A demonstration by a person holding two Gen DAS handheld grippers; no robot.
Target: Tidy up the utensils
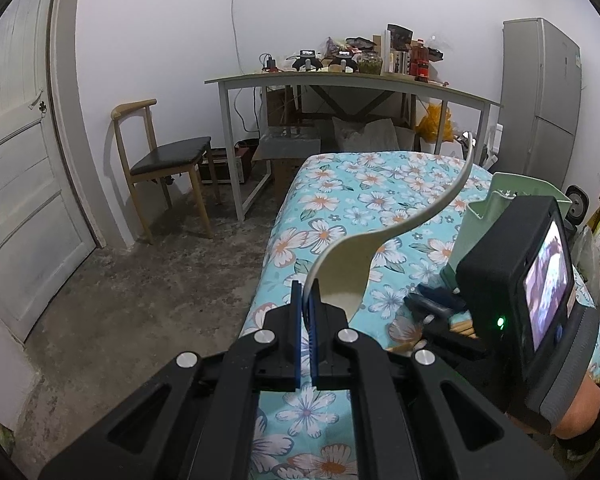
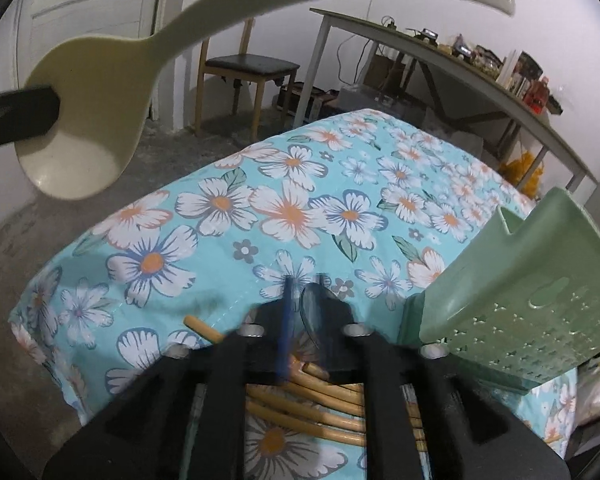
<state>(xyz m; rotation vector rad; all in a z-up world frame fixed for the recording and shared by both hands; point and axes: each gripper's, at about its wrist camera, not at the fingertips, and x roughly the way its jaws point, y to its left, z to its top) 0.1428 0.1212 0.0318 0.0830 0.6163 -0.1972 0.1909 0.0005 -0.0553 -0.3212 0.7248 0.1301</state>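
Clamping the cream rice spoon [image 1: 348, 264] by its bowl, left tongs [image 1: 307, 312] hold it above the floral bench [image 1: 340, 200]. Right view: right tongs [image 2: 305, 312] part-open over bamboo chopsticks [image 2: 312, 408]; grip unclear. Green holder [image 2: 512, 292] right.

**Open cloth to the left, holder on the right**

The flowered tablecloth [image 2: 292, 208] lies bare across its left and far parts. At the right edge the green utensil holder [image 2: 540, 280] stands in the way. Bamboo chopsticks [image 2: 320, 408] crowd the near edge. The cream rice paddle [image 2: 100, 112] spans the air above the left.
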